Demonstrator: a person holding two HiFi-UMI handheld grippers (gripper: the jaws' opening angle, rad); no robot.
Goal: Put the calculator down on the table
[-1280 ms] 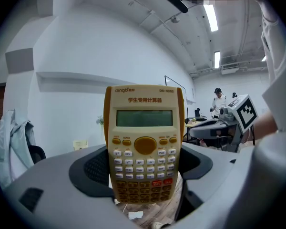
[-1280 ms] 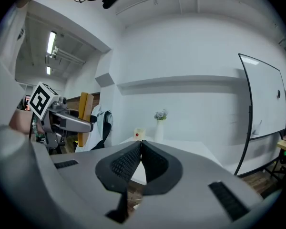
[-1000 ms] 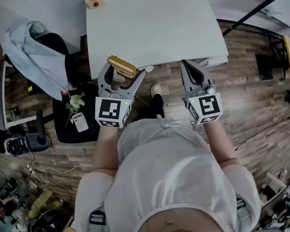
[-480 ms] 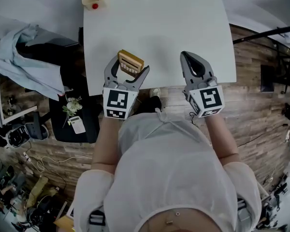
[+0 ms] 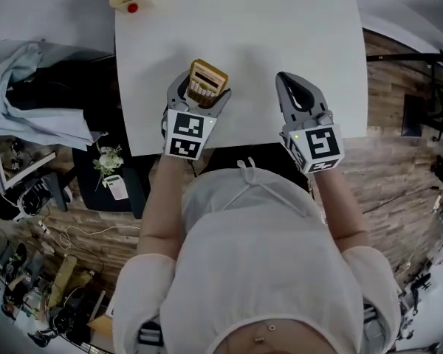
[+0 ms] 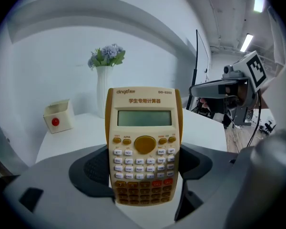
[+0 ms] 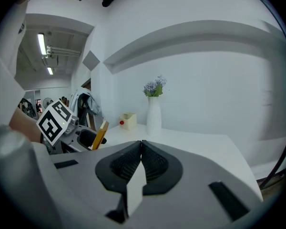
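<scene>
White table [image 5: 280,35] underneath — left tongs [image 5: 201,94] clamp calculator [image 6: 144,151]; right tongs [image 5: 292,87] closed, empty.

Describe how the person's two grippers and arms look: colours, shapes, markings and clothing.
The left gripper and right gripper are grey plastic, each with two curved, tapering jaws lined with dark ribbed pads. Behind the jaws each carries a white cube printed with black square markers. The person wears a white short-sleeved top.
</scene>
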